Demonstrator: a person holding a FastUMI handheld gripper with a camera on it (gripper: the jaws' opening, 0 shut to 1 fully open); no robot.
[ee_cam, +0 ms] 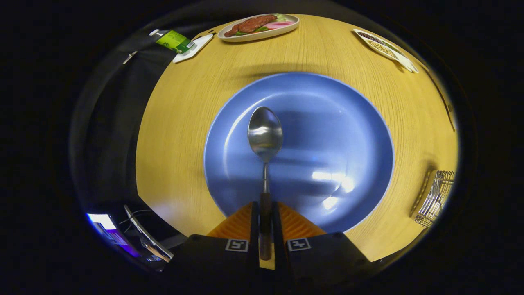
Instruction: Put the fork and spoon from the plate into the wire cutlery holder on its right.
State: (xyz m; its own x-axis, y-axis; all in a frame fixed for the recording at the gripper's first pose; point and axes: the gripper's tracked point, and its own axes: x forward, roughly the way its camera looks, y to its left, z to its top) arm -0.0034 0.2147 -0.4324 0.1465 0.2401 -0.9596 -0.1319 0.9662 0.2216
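My gripper (265, 209) is shut on the dark handle of a metal spoon (265, 133). The spoon points straight ahead from the fingers, its bowl hanging over the middle of a large blue plate (352, 135). The plate lies on a round wooden table (180, 123). The wire cutlery holder (436, 196) stands to the right of the plate, near the table's right edge. I can see nothing else on the plate.
At the far side of the table sit an oval dish of food (258, 26), a green carton on a small white tray (180, 43) and a white dish of beans (385, 47). A lit screen (108, 229) shows beyond the table's near left edge.
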